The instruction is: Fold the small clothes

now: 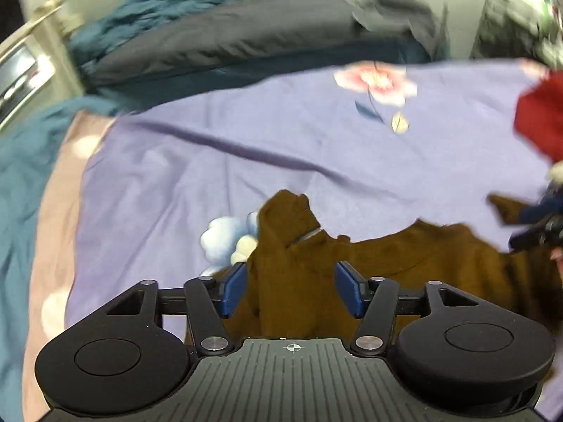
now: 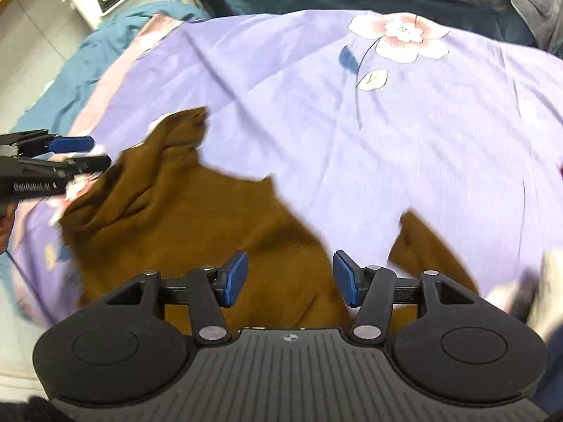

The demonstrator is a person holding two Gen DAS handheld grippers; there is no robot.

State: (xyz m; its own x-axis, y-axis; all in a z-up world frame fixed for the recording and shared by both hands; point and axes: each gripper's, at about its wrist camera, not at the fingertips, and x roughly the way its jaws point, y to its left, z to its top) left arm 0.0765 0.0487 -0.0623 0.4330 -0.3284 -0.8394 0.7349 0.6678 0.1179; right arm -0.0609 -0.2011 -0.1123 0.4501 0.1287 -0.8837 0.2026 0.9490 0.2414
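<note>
Nearest to us, the left hand-held gripper [image 1: 288,290] tilts steeply down with its blue pads spread wide; we see only the crumpled brown knit garment [image 1: 352,281] below the gap, and neither pad presses on it. Our right hand-held gripper [image 2: 290,279] is angled down likewise, its blue pads apart, with the same brown garment [image 2: 197,232] lying under them and nothing pinched between.

The garment lies loosely bunched on the lilac bed sheet printed with flowers [image 2: 387,140], at the sheet's near side. One sleeve-like end [image 2: 183,123] reaches away from us, and a separate brown flap [image 2: 418,242] sits to the right of the right gripper.

In the right wrist view the left gripper [image 2: 79,153] enters from the left edge, level with the garment's raised fold and just beside it; whether it touches the cloth we cannot tell.

Farther off, a red cloth [image 1: 542,116] is at the right edge. Beyond the sheet lie a dark grey quilt [image 1: 228,35] and a teal blanket [image 1: 169,3].
</note>
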